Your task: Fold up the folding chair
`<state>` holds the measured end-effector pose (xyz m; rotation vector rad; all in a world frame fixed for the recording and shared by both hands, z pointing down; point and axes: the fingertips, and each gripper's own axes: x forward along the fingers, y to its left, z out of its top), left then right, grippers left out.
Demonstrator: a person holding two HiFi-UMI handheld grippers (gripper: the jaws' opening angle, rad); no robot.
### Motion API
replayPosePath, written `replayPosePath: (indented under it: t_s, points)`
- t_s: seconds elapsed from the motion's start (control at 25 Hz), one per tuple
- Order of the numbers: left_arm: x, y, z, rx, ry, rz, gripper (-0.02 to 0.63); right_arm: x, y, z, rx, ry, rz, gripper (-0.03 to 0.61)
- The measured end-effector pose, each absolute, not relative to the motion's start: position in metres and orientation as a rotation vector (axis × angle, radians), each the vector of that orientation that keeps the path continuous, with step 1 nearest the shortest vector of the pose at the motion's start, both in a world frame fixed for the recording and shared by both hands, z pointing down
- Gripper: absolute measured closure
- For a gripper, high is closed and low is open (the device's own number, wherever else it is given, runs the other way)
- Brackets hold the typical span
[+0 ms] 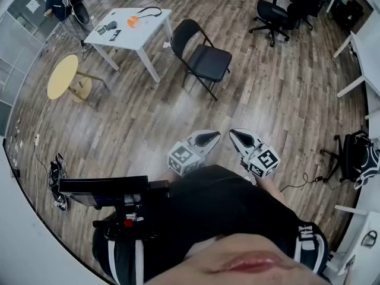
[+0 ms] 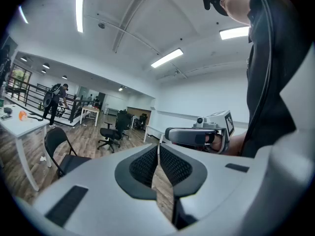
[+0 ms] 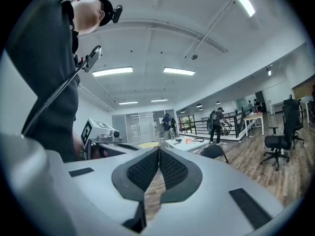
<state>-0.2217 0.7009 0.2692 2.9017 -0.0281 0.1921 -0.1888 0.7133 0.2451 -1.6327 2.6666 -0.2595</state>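
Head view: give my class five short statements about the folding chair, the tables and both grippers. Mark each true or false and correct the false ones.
1. The folding chair stands unfolded, seat down. True.
2. The left gripper grips the chair's backrest. False: its jaws are shut on nothing, well short of the chair.
3. The right gripper has its jaws together and holds nothing. True.
4. The chair touches the round yellow table. False: it stands next to the white table; the yellow one is apart, on the white table's far side.
5. An orange object lies on the white table. True.
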Motion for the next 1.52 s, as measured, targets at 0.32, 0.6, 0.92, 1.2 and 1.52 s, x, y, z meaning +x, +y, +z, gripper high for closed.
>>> replayPosePath:
  t_s: [0.32,0.6,0.92,1.2,1.52]
  points:
    - [-0.228,0.680,0.266,2.921,-0.054,0.163,0.595,-0.188,0.700,0.241,-1.678,2.643,-0.225,0.566]
    - [-0.229,0.677,0.267,2.922,-0.053,0.154,0.595,-0.180,0.698,0.238,-1.705,2.604,-0.208,0.566]
    - [-0.216,0.694,0.267,2.931,-0.008,0.173,0.607,-0.161,0.708,0.237,-1.708,2.572,-0.212,0.568]
    - [-0.193,0.720,0.267,2.947,0.022,0.193,0.607,-0.139,0.731,0.246,-1.636,2.572,-0.234,0.568]
    - [-0.170,0.739,0.269,2.938,-0.099,0.168,0.609,-0.125,0.753,0.250,-1.520,2.669,-0.228,0.568]
